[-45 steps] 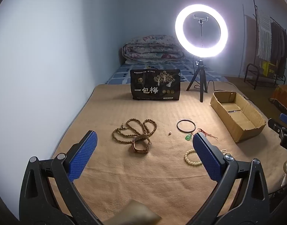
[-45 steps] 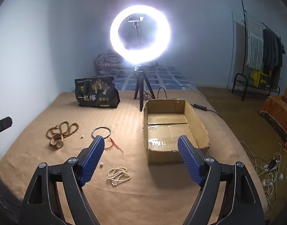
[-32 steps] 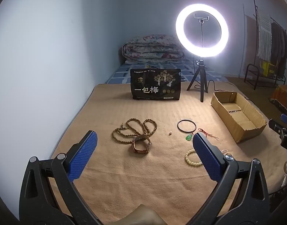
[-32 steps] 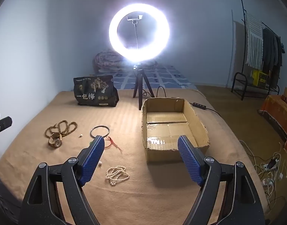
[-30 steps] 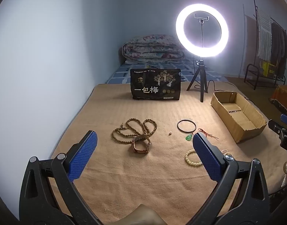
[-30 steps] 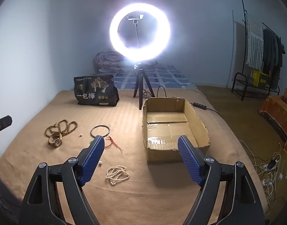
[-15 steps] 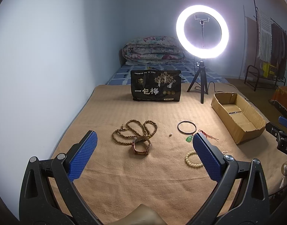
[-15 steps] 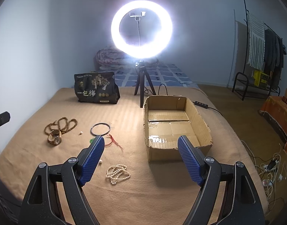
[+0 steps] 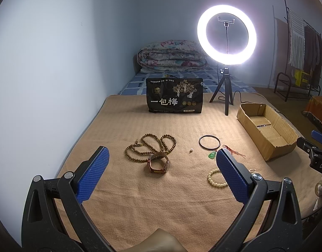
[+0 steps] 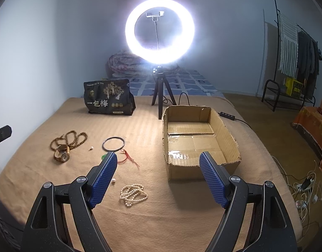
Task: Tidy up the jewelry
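Note:
Jewelry lies spread on a tan blanket (image 9: 139,210). A brown bead necklace (image 9: 149,145) (image 10: 73,137) has a wristwatch (image 9: 158,163) (image 10: 62,155) lying against it. A black bangle (image 9: 209,141) (image 10: 113,143) sits beside a green pendant on red cord (image 9: 212,155) (image 10: 127,157). A cream bead strand (image 10: 133,193) (image 9: 215,178) lies nearest me. A small pearl (image 9: 190,150) rests alone. An open cardboard box (image 10: 198,138) (image 9: 266,128) stands at the right. My left gripper (image 9: 162,176) and right gripper (image 10: 156,180) both hover open and hold nothing.
A lit ring light on a tripod (image 9: 226,40) (image 10: 159,31) stands behind the box, its cable trailing right. A black snack bag (image 9: 174,98) (image 10: 108,97) stands at the back. A folded quilt (image 9: 171,56) lies beyond. A clothes rack (image 10: 293,63) is at the far right.
Both grippers stay open and have only drifted slightly; the views shifted a little. No piece of jewelry has moved.

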A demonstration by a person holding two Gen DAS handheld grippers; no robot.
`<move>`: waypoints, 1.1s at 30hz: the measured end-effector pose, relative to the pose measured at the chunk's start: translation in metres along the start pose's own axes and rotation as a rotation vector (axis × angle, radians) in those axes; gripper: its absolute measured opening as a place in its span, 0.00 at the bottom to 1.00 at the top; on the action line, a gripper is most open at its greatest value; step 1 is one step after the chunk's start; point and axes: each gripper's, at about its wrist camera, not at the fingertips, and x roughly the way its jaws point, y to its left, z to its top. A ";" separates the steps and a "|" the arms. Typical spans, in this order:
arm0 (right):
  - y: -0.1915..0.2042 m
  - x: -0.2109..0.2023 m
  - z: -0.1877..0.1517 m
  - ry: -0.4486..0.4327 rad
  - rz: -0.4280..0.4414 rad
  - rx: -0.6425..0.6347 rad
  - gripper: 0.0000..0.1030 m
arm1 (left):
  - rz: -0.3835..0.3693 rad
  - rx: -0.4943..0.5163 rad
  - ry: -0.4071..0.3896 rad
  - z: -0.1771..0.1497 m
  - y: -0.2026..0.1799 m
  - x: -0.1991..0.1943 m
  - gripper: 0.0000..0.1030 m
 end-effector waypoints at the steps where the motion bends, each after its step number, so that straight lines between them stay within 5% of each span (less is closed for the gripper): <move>1: 0.000 0.000 0.000 0.003 0.002 0.007 0.78 | 0.000 0.000 0.000 0.000 0.000 0.000 1.00; 33: 0.000 0.003 0.001 0.009 0.003 0.007 0.78 | 0.000 0.001 0.000 0.000 0.000 0.000 1.00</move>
